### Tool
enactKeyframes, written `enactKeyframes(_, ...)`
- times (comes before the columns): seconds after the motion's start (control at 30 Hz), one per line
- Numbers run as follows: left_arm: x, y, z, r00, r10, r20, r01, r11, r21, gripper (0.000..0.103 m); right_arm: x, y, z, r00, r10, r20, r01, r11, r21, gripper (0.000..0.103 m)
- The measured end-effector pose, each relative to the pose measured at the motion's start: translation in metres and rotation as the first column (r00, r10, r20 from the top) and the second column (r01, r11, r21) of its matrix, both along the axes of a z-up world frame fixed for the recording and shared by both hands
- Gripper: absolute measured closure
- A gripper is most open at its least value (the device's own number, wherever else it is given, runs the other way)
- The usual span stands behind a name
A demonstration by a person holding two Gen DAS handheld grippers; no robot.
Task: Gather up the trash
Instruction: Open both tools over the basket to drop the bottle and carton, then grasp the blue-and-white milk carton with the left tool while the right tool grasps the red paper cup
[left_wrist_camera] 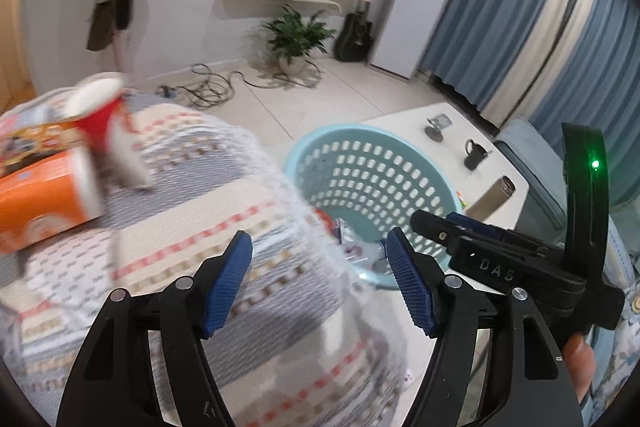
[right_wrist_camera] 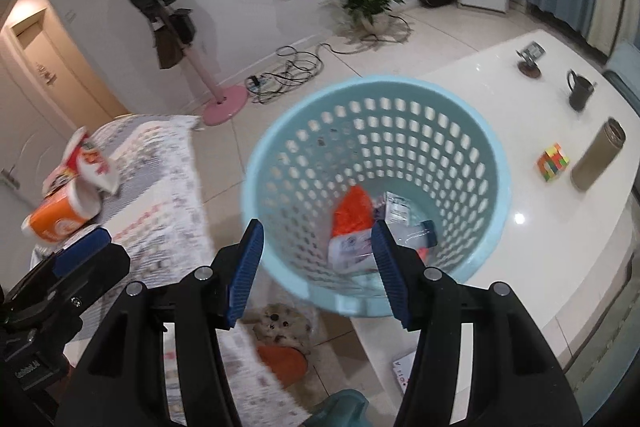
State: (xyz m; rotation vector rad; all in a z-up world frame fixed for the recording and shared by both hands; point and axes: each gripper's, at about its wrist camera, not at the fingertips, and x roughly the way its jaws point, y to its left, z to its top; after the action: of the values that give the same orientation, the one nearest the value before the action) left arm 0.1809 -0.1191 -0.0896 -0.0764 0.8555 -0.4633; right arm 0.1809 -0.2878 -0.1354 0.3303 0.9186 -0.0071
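Left gripper spread wide, nothing between blue pads, over striped blanket. Trash left on blanket at ten o'clock: red paper cup, orange box lying on side. Blue basket at one o'clock, near

Right gripper spread, holding nothing, right above basket. Wrappers inside. Cup and orange box far at nine o'clock. Left hand looks nearer to them
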Motion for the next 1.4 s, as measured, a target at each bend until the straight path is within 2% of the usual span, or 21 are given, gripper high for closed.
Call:
enactKeyframes(0.17, -0.028, 0.051, 0.021, 0.989, 0.134, 0.059, -0.134, 0.991, 0.002, 0.03, -0.011, 0.042, 0.021, 0.994, 0.079, 0.077, -0.078, 0.997, -0.015, 0.05)
enactKeyframes(0.27, -0.047, 0.085, 0.031, 0.962, 0.247, 0.114, -0.251, 0.968, 0.025, 0.024, -0.019, 0.073, 0.031, 0.981, 0.139, 0.134, -0.137, 0.99, -0.024, 0.05)
enactKeyframes(0.37, -0.069, 0.125, 0.034, 0.909, 0.383, 0.165, -0.398, 0.915, 0.067, 0.022, -0.022, 0.112, 0.034, 0.964, 0.209, 0.165, -0.206, 0.978, -0.036, 0.04)
enactKeyframes(0.43, -0.078, 0.151, 0.032, 0.863, 0.47, 0.187, -0.494, 0.863, 0.109, 0.021, -0.024, 0.135, 0.032, 0.95, 0.259, 0.173, -0.254, 0.966, -0.051, 0.039)
enactKeyframes(0.53, -0.086, 0.182, 0.02, 0.826, 0.539, 0.165, -0.562, 0.811, 0.164, 0.021, -0.023, 0.171, 0.027, 0.93, 0.324, 0.174, -0.311, 0.946, -0.095, 0.039)
enactKeyframes(0.67, -0.081, 0.205, 0.001, 0.819, 0.565, 0.102, -0.573, 0.791, 0.213, 0.021, -0.018, 0.203, 0.017, 0.917, 0.371, 0.144, -0.357, 0.927, -0.114, 0.039)
enactKeyframes(0.83, -0.076, 0.21, -0.007, 0.816, 0.564, 0.124, -0.573, 0.765, 0.294, 0.022, -0.016, 0.219, 0.009, 0.913, 0.393, 0.113, -0.379, 0.917, -0.125, 0.039)
enactKeyframes(0.97, -0.083, 0.221, -0.006, 0.828, 0.548, 0.118, -0.558, 0.781, 0.28, 0.023, -0.012, 0.218, 0.007, 0.914, 0.392, 0.106, -0.38, 0.918, -0.115, 0.039)
enactKeyframes(1.07, -0.099, 0.239, -0.006, 0.817, 0.565, 0.115, -0.574, 0.777, 0.258, 0.023, -0.01, 0.217, 0.009, 0.911, 0.398, 0.104, -0.387, 0.915, -0.112, 0.039)
enactKeyframes(1.2, -0.118, 0.272, -0.01, 0.799, 0.597, 0.067, -0.596, 0.773, 0.216, 0.024, -0.007, 0.219, 0.019, 0.898, 0.421, 0.126, -0.407, 0.905, -0.123, 0.039)
enactKeyframes(1.27, -0.122, 0.279, -0.007, 0.81, 0.585, 0.049, -0.583, 0.793, 0.178, 0.025, -0.004, 0.22, 0.027, 0.89, 0.431, 0.148, -0.414, 0.901, -0.133, 0.039)
enactKeyframes(1.3, -0.126, 0.284, -0.003, 0.828, 0.56, 0.034, -0.559, 0.82, 0.123, 0.024, -0.003, 0.219, 0.032, 0.889, 0.43, 0.161, -0.41, 0.901, -0.142, 0.039)
enactKeyframes(1.33, -0.129, 0.285, 0.0, 0.84, 0.542, 0.026, -0.542, 0.836, 0.084, 0.024, 0.0, 0.218, 0.037, 0.887, 0.428, 0.174, -0.406, 0.902, -0.147, 0.039)
enactKeyframes(1.4, -0.127, 0.287, 0.011, 0.857, 0.515, 0.02, -0.516, 0.857, 0.013, 0.019, 0.008, 0.214, 0.048, 0.884, 0.422, 0.203, -0.399, 0.905, -0.147, 0.039)
